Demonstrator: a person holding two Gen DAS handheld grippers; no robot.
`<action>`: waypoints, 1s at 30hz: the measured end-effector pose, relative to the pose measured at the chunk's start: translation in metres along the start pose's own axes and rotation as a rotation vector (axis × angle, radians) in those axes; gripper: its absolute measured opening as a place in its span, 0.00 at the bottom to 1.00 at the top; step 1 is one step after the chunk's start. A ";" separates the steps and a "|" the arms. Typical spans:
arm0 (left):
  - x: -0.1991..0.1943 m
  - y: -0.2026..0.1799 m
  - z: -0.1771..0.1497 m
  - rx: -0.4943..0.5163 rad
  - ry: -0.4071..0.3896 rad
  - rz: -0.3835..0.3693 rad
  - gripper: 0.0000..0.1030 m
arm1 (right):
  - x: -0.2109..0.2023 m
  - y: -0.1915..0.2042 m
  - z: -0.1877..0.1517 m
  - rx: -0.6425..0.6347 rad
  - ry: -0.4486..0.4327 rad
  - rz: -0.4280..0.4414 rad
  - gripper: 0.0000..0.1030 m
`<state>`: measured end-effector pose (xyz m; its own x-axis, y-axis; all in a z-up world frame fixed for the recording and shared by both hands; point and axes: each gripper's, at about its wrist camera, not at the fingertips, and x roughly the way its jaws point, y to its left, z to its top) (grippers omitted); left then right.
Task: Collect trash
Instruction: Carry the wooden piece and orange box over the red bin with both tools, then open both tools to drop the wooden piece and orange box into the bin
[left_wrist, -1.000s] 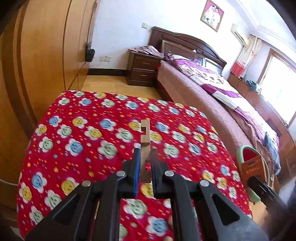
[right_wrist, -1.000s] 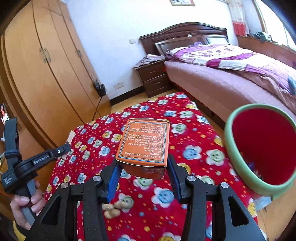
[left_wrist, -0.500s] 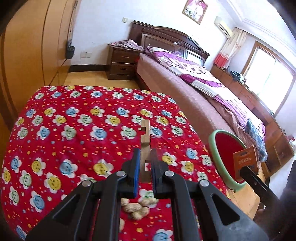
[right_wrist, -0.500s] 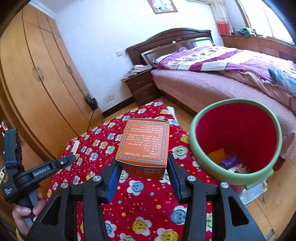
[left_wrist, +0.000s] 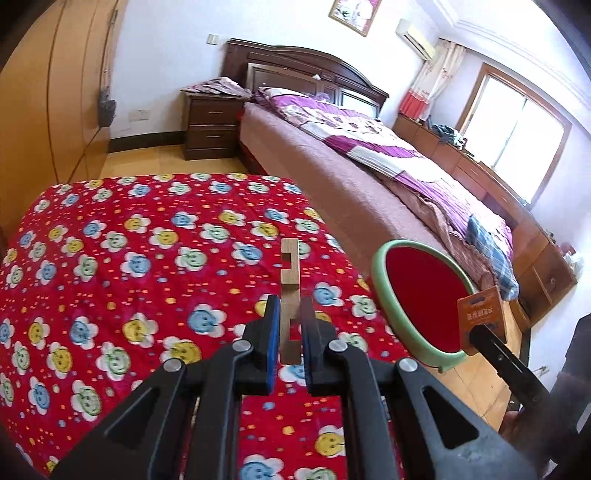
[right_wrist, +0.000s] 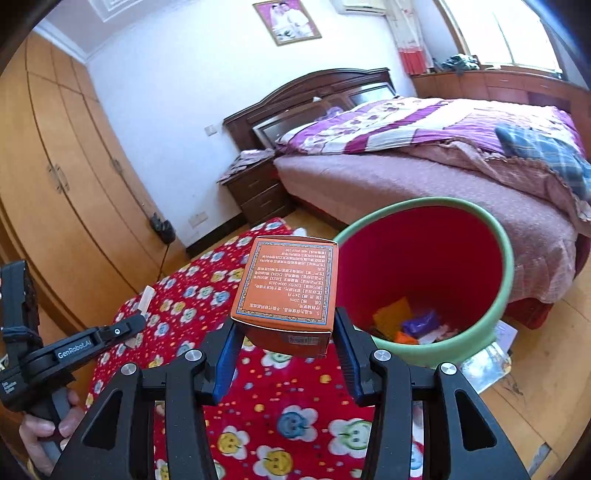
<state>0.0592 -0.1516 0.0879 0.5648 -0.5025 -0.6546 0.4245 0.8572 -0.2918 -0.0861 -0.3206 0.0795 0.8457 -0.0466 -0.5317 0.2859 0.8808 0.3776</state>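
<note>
Left tongs (left_wrist: 290, 325) clamped tight on a notched wooden strip (left_wrist: 289, 280); the strip stands upright between the pads and juts forward over the surface (left_wrist: 110, 229), which carries a red cloth printed with smiley flowers. Right tongs (right_wrist: 286, 354) closed on an orange carton (right_wrist: 290, 291), gripped by its two side faces, printed panel up. Carton hangs above the edge of the surface, just beside the rim of the waste bin (right_wrist: 506, 266). Bin: green outside, red inside, standing on the wooden floor between the surface and the bed (left_wrist: 369, 177). At its bottom lie scraps already in place: yellow, purple, orange, white. From the right wrist view, a hand (right_wrist: 48, 428) grips the handle of the left tool at lower left. Wardrobe (right_wrist: 55, 177) along the wall behind the surface.
</note>
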 end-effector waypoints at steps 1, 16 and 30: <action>0.002 -0.004 0.000 0.007 0.001 -0.005 0.09 | -0.001 -0.004 0.000 0.007 -0.003 -0.005 0.47; 0.043 -0.069 0.000 0.119 0.035 -0.100 0.09 | -0.001 -0.056 0.003 0.103 -0.022 -0.092 0.47; 0.113 -0.135 -0.005 0.219 0.131 -0.211 0.09 | 0.009 -0.102 0.001 0.164 0.000 -0.167 0.47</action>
<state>0.0624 -0.3232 0.0498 0.3581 -0.6357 -0.6839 0.6729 0.6835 -0.2830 -0.1070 -0.4115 0.0373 0.7805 -0.1852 -0.5971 0.4914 0.7722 0.4029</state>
